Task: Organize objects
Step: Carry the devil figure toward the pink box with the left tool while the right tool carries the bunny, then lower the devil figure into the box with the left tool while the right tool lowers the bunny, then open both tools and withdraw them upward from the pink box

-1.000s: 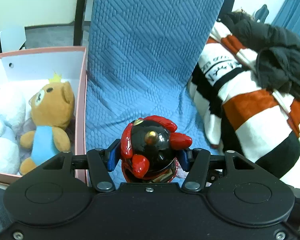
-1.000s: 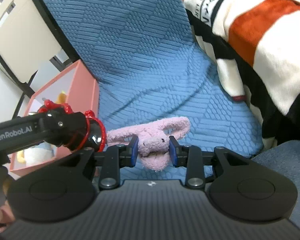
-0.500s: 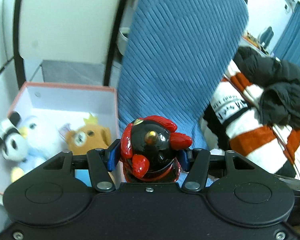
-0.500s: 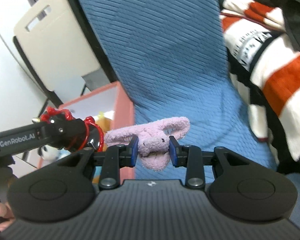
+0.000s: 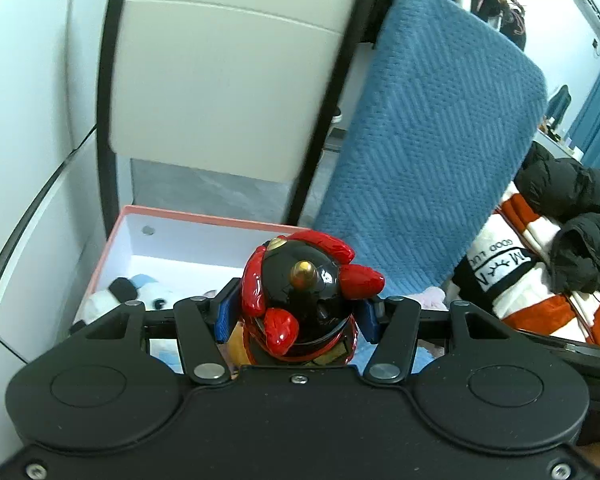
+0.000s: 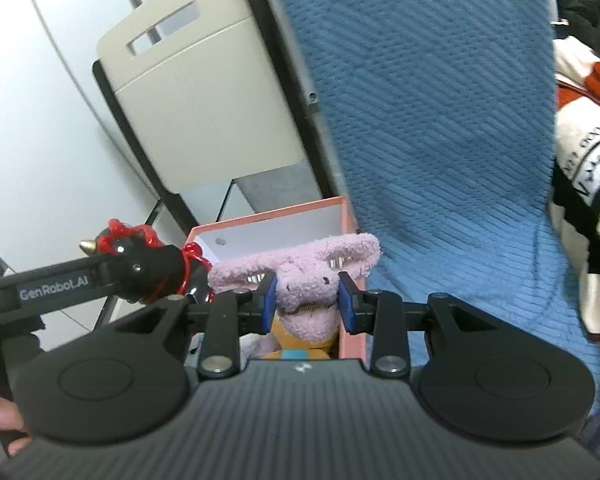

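Left wrist view is showing the left gripper (image 5: 296,314) clamping a glossy red-and-black figure (image 5: 304,296) near the pink box (image 5: 204,216); the right gripper (image 6: 307,304) is squeezing a pink plush (image 6: 306,280) beside it. Both loads are crowding one opening, so they may be heading for a knock; the slick figure could slip onto the toys (image 5: 112,300) farther inside
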A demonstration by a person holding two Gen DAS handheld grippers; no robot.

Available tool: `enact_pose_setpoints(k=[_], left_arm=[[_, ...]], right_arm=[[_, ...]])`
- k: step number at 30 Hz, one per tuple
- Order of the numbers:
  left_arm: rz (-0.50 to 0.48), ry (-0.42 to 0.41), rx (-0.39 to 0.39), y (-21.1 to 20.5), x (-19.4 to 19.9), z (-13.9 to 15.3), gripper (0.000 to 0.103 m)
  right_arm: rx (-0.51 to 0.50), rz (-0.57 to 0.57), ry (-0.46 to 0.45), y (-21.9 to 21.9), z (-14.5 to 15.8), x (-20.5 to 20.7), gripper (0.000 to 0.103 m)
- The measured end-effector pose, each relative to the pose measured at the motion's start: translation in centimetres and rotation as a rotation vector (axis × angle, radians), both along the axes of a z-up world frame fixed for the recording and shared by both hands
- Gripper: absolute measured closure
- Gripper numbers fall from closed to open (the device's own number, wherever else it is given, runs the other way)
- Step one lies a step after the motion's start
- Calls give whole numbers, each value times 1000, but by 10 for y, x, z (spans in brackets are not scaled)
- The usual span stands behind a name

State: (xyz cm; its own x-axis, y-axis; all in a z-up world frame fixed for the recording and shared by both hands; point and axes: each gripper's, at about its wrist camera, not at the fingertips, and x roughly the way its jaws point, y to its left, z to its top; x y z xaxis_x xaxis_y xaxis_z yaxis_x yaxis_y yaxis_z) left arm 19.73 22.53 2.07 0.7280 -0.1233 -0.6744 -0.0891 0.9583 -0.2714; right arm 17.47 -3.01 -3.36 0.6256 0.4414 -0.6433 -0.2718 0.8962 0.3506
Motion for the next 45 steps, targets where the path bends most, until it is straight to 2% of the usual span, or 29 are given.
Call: enact_pose_setpoints(k=[4, 10, 18, 23, 27, 31, 34, 39, 45], left_arm=[[14, 47, -11, 25, 3, -22, 48], [27, 127, -12, 54, 4, -62, 48], [32, 230, -28, 74, 7, -111, 48], [49, 241, -26, 79, 7, -118, 48], [50, 256, -40, 81, 9, -118, 48], [56, 233, -38, 79, 7, -106, 44], [58, 228, -25, 75, 4, -91, 48], [64, 141, -12, 67, -19, -46, 43], [67, 60, 7, 56, -48, 4, 38]], right_arm=[[-29, 25, 19, 27, -15, 4, 68], [-54, 39, 107, 55, -53, 9, 68], [-118, 74, 196, 84, -101, 18, 68], [-144, 74, 243, 88, -124, 19, 67], [-147, 81, 238, 88, -124, 20, 67], [-116, 81, 253, 85, -118, 26, 52], [-90, 82, 226, 79, -104, 24, 53], [-38, 88, 169, 65, -67, 19, 53], [1, 92, 38, 46, -4, -1, 53]])
